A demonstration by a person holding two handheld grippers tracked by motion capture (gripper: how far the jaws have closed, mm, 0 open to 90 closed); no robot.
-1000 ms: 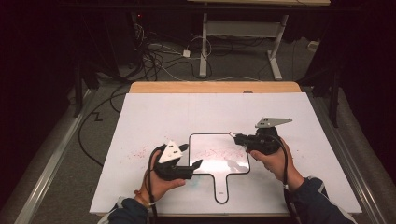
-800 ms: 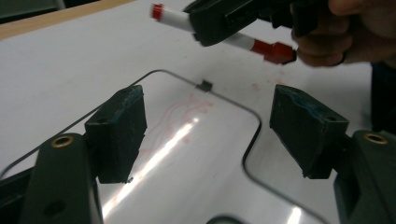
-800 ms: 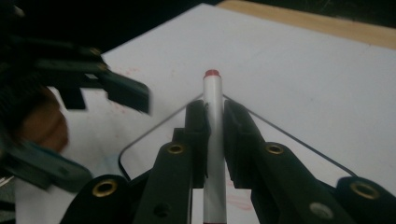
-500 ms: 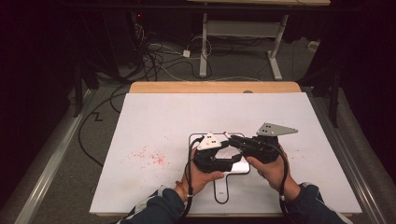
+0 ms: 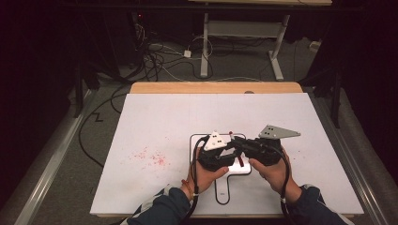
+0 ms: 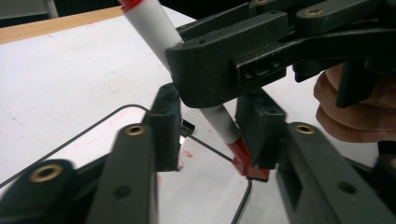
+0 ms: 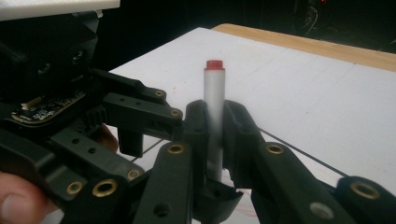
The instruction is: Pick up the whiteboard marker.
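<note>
A white marker with red ends stands between the pads of my right gripper, which is shut on its barrel. In the left gripper view the marker slants down to its red cap. That cap sits between the jaws of my left gripper, which have just been closing. The cap touches the right pad, and a gap remains at the left pad. In the high view both grippers, left and right, meet over a small black-rimmed whiteboard.
The whiteboard lies on a large white sheet that covers the table, with red smudges to its left. A wooden table edge runs along the far side. Cables and a desk frame are on the floor beyond.
My left gripper moved right from the board's left side to meet the right gripper, and its jaws narrowed around the marker's cap. The right gripper shifted slightly left with the marker.
</note>
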